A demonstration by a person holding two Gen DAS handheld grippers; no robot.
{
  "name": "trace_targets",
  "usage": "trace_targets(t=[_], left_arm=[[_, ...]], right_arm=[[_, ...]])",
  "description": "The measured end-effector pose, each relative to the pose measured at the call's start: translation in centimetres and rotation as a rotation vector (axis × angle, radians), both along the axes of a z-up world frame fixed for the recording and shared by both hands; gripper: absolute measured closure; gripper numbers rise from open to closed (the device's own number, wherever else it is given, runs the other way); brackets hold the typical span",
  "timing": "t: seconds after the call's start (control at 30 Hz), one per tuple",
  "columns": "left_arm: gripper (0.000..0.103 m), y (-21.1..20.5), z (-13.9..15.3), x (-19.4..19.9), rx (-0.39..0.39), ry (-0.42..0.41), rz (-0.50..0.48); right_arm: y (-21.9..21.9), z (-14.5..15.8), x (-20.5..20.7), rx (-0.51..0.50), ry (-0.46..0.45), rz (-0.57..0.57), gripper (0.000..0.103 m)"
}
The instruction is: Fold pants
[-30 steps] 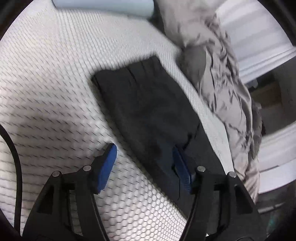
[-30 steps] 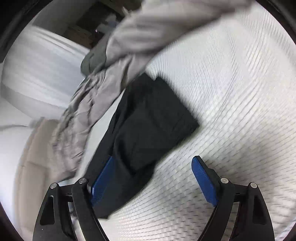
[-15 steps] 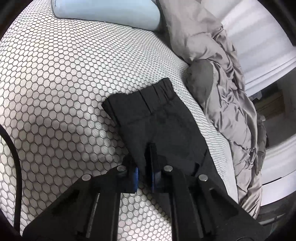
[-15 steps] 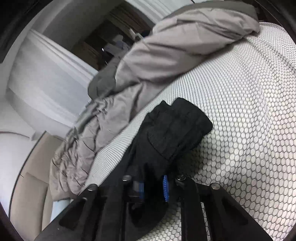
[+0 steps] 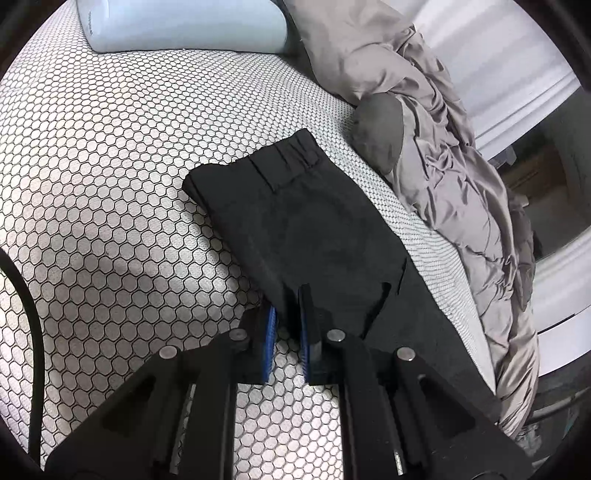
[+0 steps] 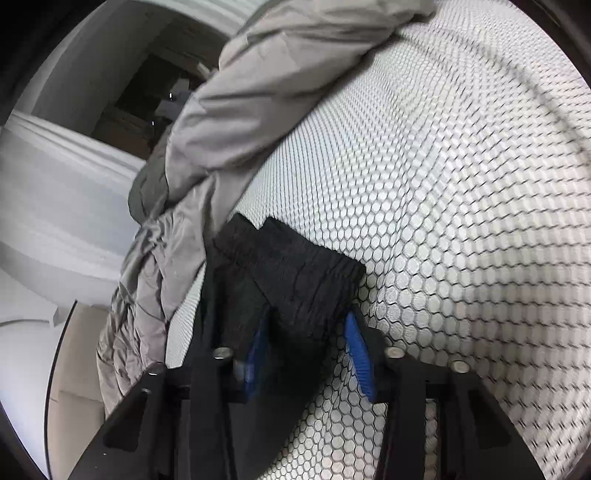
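Both wrist views share pants [image 5: 314, 236]

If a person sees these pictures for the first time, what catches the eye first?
The black pants stand out, folded on the white honeycomb-patterned bed cover, with both tongs, left and right, clamped on their near end. Beside them lies a rumpled grey duvet.

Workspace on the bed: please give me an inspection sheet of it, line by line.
Surface: mattress cover, white with a black honeycomb print.
Job's things: black pants, folded into a strip, waistband at the far end.
Clutter: grey duvet bunched along the edge; pale blue pillow at the far end.
Grippers: left claw shut on the pants' near edge; right claw closed on a bunch of pants fabric.
Cables: one black cable at the left edge.
Surroundings: white furniture, dark room behind.
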State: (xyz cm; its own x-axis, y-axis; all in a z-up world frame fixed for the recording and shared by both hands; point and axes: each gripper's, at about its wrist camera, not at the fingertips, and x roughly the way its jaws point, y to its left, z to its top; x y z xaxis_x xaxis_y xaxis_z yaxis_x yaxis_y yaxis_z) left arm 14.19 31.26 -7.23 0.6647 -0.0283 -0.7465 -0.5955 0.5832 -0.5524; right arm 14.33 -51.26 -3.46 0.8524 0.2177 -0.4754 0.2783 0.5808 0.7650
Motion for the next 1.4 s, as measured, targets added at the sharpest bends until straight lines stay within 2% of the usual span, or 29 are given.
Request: trace_targets(t=[0.07,0.13,0.17,0.2,0.23,0.27,0.3,0.33,0.4,0.47,0.53,0.6,0.7,0.77,0.9,0.97,1.03,1.1,1.17,1.27,1.4], left_arm=[[0.096,0.2,-0.4,-0.1,-0.015,0.011,0.016],[0.096,0.3,-0.6,-0.1,-0.023,0.018,0.02],[0.096,0.3,-0.7,0.0,-0.019,0.023,0.019],[0.096,0.3,-0.8,0.0,-0.015,0.028,0.015],[0.096,0.3,-0.8,0.0,-0.014,0.03,0.012],[0.096,0.2,-0.8,-0.1,-0.019,0.028,0.011],[0.096,0.2,-0.7,-0.4,-0.031,0.026,0.01],[0.096,0.2,-0.7,-0.6,-0.043,0.023,0.009],[0.092,0.0,-0.2,-1.3,-0.078,-0.002,-0.008],[0.077,-0.9,0.5,-1.8,-0.073,-0.019,-0.043],[0.055,-2.0,0.9,-1.9,-0.057,-0.008,-0.091],[0.05,-3.3,0.4,-1.5,-0.08,0.025,-0.155],[0.049,-4.3,-1.3,-0.3,-0.205,0.02,-0.214],[0.049,-4.6,-2.0,0.2,-0.227,0.02,-0.204],[0.049,-4.3,-2.6,2.2,-0.256,-0.049,-0.138],[0.062,-4.6,-2.7,3.1,-0.222,-0.059,-0.099],[0.088,-5.3,-2.7,4.0,-0.143,-0.033,-0.095],[0.094,-5.8,-2.6,4.3,-0.08,-0.03,-0.1],[0.096,-6.0,-2.0,4.1,-0.057,-0.047,-0.101],[0.097,-6.2,-0.9,2.9,-0.043,-0.078,-0.118],[0.097,-6.6,0.4,-0.9,-0.011,-0.085,-0.147]], right_arm=[[0.6,1.5,-0.2,-0.053,-0.027,-0.003,0.087],[1.6,3.9,-2.0,-0.148,-0.102,-0.005,0.089],[1.9,4.6,-2.4,-0.204,-0.103,-0.016,0.089],[2.0,4.5,-2.6,-0.264,-0.047,-0.03,0.088],[1.8,3.6,-2.3,-0.271,0.016,-0.036,0.082],[1.2,2.2,-2.0,-0.247,0.09,-0.035,0.078],[0.5,0.3,-1.6,-0.165,0.171,-0.028,0.078],[0.0,-0.7,-1.9,-0.085,0.177,-0.021,0.078],[-0.3,-1.2,-2.7,0.031,0.107,0.012,0.074],[0.3,-0.4,-3.5,0.023,0.063,0.054,0.053],[1.6,-0.1,-3.9,0.025,0.024,0.129,0.042],[3.4,-0.7,-3.5,0.037,0.029,0.214,0.04],[5.6,-1.6,-1.7,0.054,0.054,0.281,0.04],[6.5,-1.6,-0.5,0.058,0.046,0.278,0.04],[7.4,-1.2,2.5,0.089,-0.01,0.232,0.04],[8.5,-2.1,3.8,0.104,-0.025,0.202,0.04],[8.0,-2.9,5.7,0.107,-0.038,0.186,0.04],[7.9,-2.9,6.2,0.096,-0.063,0.174,0.046],[7.7,-3.1,6.2,0.06,-0.041,0.153,0.087],[7.2,-3.7,5.6,0.104,-0.078,0.137,0.097],[7.5,-2.8,2.1,0.064,-0.108,0.123,0.098]])
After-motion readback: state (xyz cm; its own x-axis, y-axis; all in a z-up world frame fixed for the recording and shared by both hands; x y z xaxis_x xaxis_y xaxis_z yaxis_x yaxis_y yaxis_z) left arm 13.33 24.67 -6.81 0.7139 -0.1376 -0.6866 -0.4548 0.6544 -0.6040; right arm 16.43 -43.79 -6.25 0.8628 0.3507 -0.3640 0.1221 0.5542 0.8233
